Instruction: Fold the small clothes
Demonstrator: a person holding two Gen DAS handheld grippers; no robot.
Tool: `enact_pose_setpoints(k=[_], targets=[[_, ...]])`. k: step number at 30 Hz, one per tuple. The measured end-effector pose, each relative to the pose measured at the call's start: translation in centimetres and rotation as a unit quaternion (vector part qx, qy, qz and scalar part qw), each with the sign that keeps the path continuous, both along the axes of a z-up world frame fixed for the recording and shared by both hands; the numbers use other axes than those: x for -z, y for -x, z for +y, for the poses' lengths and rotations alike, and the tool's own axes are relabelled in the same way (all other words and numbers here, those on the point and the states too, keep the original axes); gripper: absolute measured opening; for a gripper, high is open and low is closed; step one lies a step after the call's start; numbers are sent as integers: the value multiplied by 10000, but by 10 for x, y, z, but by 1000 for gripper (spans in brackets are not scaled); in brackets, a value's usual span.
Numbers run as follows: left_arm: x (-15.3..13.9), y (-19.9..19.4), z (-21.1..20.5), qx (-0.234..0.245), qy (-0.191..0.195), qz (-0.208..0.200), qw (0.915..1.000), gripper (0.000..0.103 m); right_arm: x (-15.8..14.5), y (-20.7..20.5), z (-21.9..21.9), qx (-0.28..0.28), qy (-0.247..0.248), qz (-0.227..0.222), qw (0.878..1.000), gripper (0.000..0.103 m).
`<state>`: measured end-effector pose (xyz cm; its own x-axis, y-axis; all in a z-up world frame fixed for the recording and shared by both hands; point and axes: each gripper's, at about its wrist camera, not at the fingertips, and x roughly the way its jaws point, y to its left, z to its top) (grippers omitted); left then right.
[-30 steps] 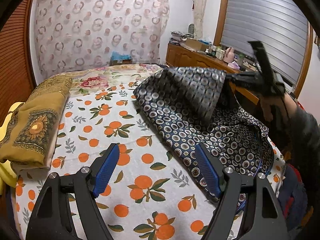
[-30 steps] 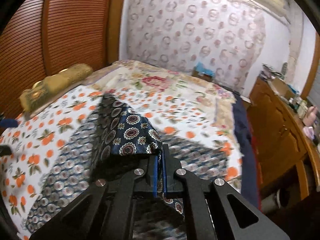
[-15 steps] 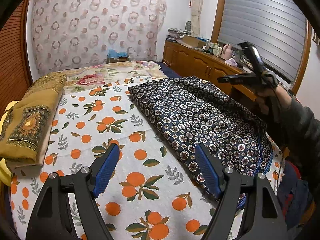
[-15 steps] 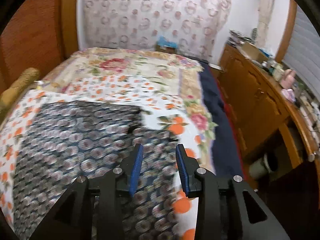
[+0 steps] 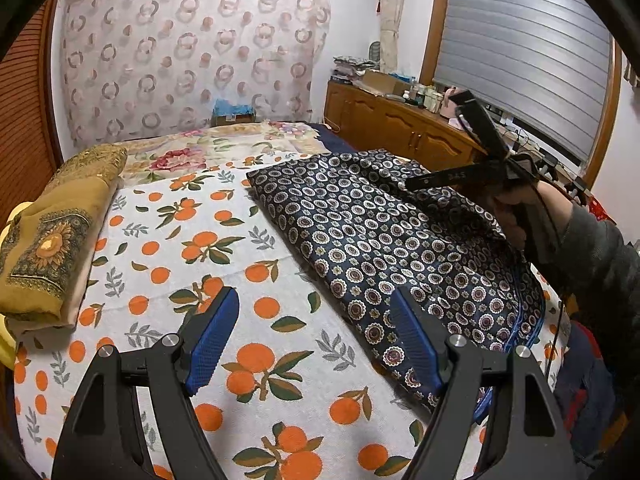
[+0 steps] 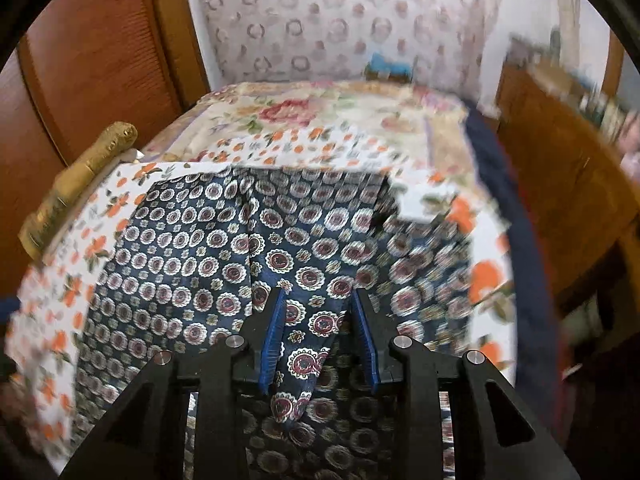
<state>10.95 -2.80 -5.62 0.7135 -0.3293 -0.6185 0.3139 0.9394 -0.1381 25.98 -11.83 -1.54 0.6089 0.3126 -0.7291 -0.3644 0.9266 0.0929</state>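
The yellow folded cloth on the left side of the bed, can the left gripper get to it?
Probably yes. The left gripper is open and holds nothing, and only bare orange-print bedsheet lies between it and the yellow folded cloth.

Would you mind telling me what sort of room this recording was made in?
Most likely a bedroom in a home. The work surface is a bed under an orange-print sheet, a patterned curtain hangs behind it, and a wooden sideboard cluttered with household items stands below a shuttered window.
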Motion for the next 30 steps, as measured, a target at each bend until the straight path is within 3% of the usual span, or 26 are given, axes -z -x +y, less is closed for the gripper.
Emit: enact_pose_setpoints(k=[5, 6, 8, 9, 14, 19, 24, 28, 30], targets=[[2, 1, -2, 22, 3, 34, 10000, 79, 5, -14, 3, -84, -25, 158, 9998, 35], [2, 1, -2, 26, 7, 37, 10000, 79, 5, -15, 4, -136, -46, 160, 9998, 31], [2, 1, -3, 30, 2, 39, 10000, 79, 2, -12, 3, -268, -68, 128, 9995, 9], [2, 1, -3, 31, 2, 37, 10000, 79, -2, -9, 4, -346, -33, 30, 9994, 5], [3, 1, -4, 37, 5, 42, 10000, 79, -32, 8, -11, -168, 58, -632, 9978, 1], [3, 3, -7, 59, -14, 53, 10000, 79, -46, -3, -45, 748, 419, -829, 9929, 1], [5, 3, -9, 75, -34, 56, 10000, 79, -33, -7, -67, 916, 385, -570, 9934, 1], [5, 2, -13, 75, -81, 68, 9999, 79, -31, 0, -71, 882, 482, -607, 9931, 26], [5, 2, -14, 84, -81, 65, 9999, 79, -31, 10, -72, 803, 476, -635, 9936, 29]])
